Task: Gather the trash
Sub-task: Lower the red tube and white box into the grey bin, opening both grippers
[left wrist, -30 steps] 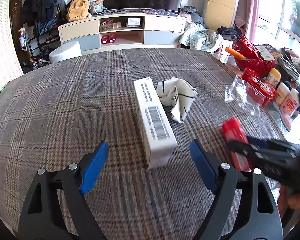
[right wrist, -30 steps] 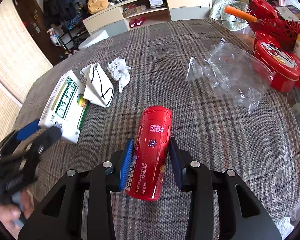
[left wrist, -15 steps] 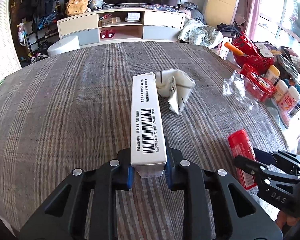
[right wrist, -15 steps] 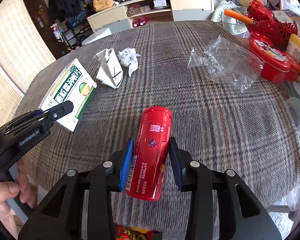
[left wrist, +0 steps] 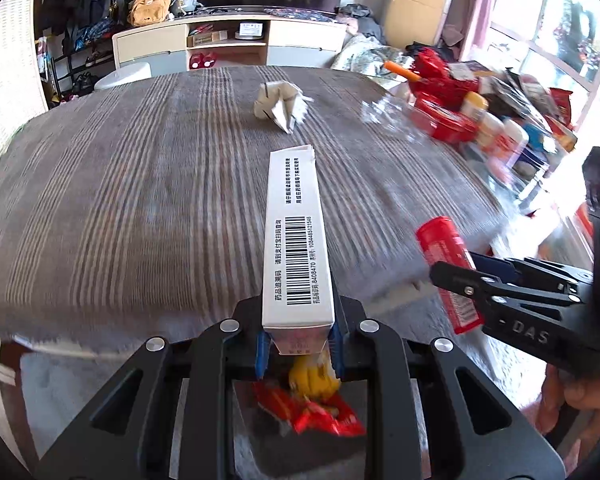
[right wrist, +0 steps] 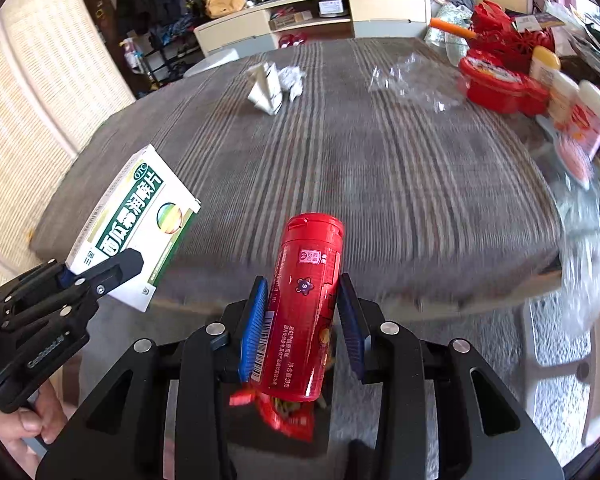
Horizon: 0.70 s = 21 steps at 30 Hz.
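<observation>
The left gripper point(left wrist: 299, 346) is clamped narrow on the near end of the white medicine box point(left wrist: 296, 240), blue pads pressed to both its long sides, the box jutting forward past the fingertips with its barcode face up. The right gripper point(right wrist: 304, 320) grips the red canister point(right wrist: 306, 304) around its lower half, jaws partly closed on it, cap end pointing ahead. Both loads hang off the near edge of the plaid-covered table point(right wrist: 380, 168). Below the tongs sit red and yellow wrappers point(left wrist: 320, 404). Well ahead on the table lie folded white paper point(right wrist: 266, 88), a crumpled wad point(right wrist: 292, 80) just beside it, and clear plastic film point(right wrist: 412, 76).
</observation>
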Each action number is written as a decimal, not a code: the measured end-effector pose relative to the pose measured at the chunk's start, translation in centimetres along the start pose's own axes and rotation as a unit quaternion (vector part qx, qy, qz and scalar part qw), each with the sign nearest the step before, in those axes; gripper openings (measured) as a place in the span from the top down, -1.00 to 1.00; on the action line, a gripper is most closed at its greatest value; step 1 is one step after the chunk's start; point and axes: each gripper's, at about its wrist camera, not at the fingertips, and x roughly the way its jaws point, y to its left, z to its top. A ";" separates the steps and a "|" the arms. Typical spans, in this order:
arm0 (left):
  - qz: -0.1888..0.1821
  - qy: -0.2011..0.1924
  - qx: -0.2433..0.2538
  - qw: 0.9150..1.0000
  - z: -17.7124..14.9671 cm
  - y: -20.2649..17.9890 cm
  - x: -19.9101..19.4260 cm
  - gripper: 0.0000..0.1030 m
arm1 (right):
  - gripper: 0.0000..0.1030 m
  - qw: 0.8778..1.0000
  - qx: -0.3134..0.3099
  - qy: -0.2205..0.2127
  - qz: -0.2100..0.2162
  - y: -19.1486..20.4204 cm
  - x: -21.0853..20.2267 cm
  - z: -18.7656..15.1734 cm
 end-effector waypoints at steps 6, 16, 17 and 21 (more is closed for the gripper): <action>-0.007 0.011 0.008 1.000 -5.8 -1.4 -2.3 0.58 | 0.28 1.000 -0.001 0.025 0.007 0.5 -0.1 -5.4; -0.020 0.086 -0.018 0.996 -13.1 -1.3 2.1 0.58 | 0.29 0.997 0.022 0.068 0.024 0.4 3.5 -10.7; -0.020 0.092 -0.019 0.995 -13.4 -1.3 2.7 0.58 | 0.29 0.997 0.023 0.070 0.022 0.3 4.1 -11.0; -0.019 0.119 -0.021 0.992 -14.6 -1.3 5.5 0.58 | 0.29 0.996 0.026 0.081 0.015 0.4 6.2 -11.7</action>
